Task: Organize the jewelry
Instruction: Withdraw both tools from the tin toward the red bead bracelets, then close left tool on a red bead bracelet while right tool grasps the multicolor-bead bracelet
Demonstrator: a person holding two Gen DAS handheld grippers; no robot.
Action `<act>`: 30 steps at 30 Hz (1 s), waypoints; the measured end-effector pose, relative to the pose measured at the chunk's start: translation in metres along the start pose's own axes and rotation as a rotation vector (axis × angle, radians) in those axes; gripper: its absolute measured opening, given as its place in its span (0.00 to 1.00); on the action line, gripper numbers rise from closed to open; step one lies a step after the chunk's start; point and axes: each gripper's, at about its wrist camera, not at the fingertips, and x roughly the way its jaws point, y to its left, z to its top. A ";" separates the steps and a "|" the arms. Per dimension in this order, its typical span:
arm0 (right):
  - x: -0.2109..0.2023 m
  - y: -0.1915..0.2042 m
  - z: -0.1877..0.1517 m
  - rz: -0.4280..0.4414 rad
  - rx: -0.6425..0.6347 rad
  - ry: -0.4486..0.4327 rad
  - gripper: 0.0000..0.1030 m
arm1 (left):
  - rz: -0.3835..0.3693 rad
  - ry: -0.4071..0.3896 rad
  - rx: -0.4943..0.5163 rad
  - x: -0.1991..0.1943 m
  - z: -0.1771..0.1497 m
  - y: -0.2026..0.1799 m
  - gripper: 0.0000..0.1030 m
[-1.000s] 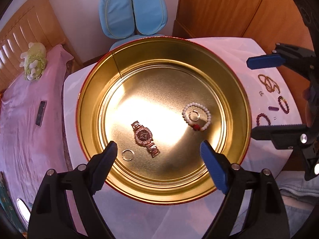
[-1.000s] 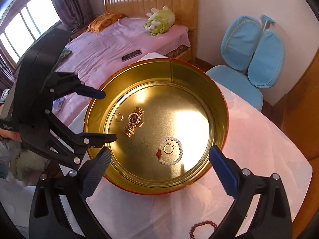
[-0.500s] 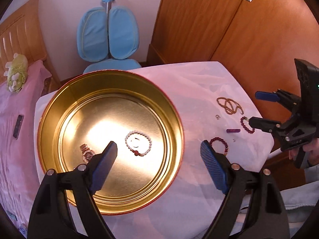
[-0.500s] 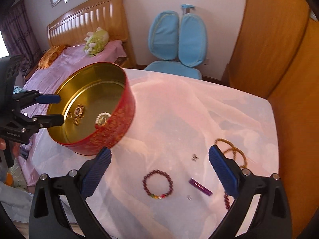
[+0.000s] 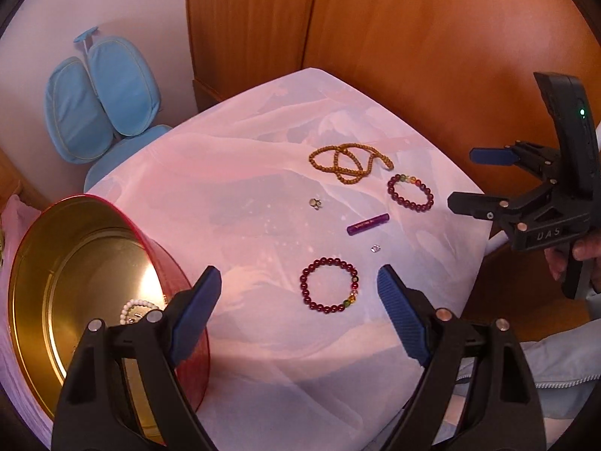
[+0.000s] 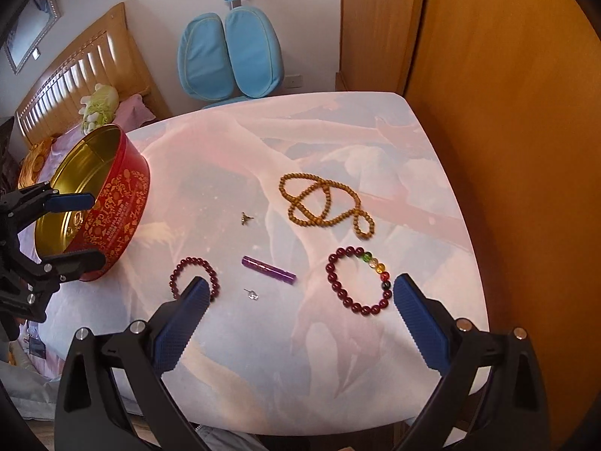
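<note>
Left gripper (image 5: 298, 295): our fingers spread wide, empty, framing the near red bracelet (image 5: 329, 286) for pickup.
Right gripper (image 6: 298, 310): released, nothing held.
Tin (image 6: 112, 203): our drop-off point.

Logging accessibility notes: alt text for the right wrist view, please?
The open right gripper hovers over a pink-clothed table holding two dark red bead bracelets, a tan bead necklace and a purple tube. A red tin sits left.

2 wrist fisheyes above table (image 5: 263, 173), angled down, sharing jewelry spread
</note>
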 end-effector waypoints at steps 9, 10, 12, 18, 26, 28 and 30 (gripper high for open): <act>0.036 -0.034 -0.007 -0.142 0.108 0.074 0.96 | 0.062 0.129 0.154 0.060 -0.004 -0.019 0.81; 0.041 -0.040 -0.008 -0.158 0.129 0.084 0.96 | 0.066 0.135 0.174 0.065 -0.005 -0.020 0.81; 0.050 -0.048 -0.009 -0.181 0.164 0.100 0.96 | 0.067 0.138 0.201 0.072 -0.004 -0.020 0.81; 0.070 -0.059 -0.014 -0.206 0.188 0.141 0.96 | 0.090 0.175 0.224 0.093 -0.006 -0.016 0.81; 0.088 -0.072 -0.014 -0.218 0.225 0.157 0.96 | 0.101 0.185 0.217 0.110 -0.005 -0.012 0.81; 0.091 -0.078 -0.015 -0.207 0.248 0.156 0.86 | 0.108 0.176 0.214 0.112 -0.004 -0.012 0.81; 0.095 -0.082 -0.019 -0.182 0.260 0.165 0.62 | 0.093 0.189 0.194 0.118 -0.005 -0.011 0.80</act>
